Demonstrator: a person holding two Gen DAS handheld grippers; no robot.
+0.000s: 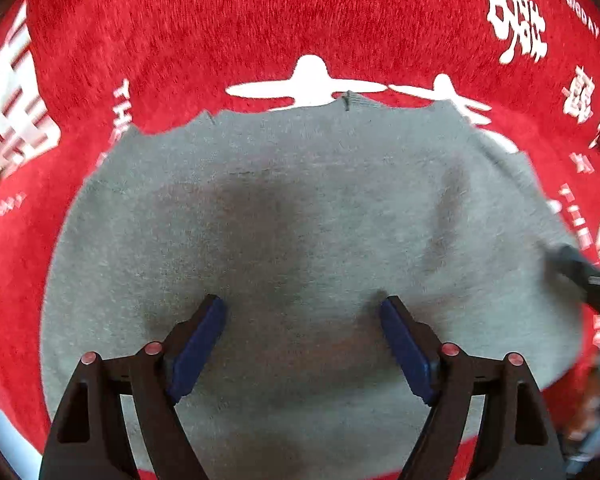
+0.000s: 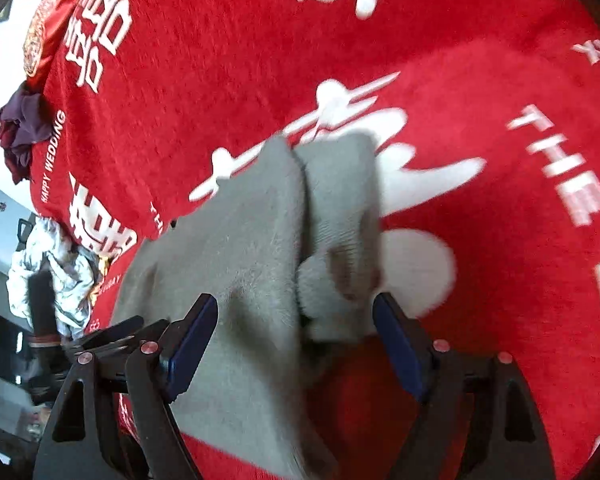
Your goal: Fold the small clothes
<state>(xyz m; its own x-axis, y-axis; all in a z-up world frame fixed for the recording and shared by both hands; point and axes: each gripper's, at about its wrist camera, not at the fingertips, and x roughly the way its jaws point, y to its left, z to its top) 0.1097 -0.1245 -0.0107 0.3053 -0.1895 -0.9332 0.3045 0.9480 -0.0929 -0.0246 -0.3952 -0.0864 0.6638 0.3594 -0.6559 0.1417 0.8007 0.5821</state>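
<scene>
Left wrist view: we see a grey garment (image 1: 300, 208) spread flat on a red blanket (image 1: 220, 20), filling the frame's centre.

Our left gripper (image 1: 302, 312) hangs over it with its jaws spread wide, holding nothing. In the right wrist view, our right gripper (image 2: 294, 312) is equally wide, and a folded part of the garment (image 2: 340, 208) lies between its fingers; a clothes pile (image 2: 18, 128) sits upper left.

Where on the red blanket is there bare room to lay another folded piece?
Bare red blanket lies beyond the grey garment and to its right, toward the white lettering. The left edge is crowded: a purple clothes pile and a crumpled pale bundle. Both grippers, left and right, hover open over the garment.
</scene>
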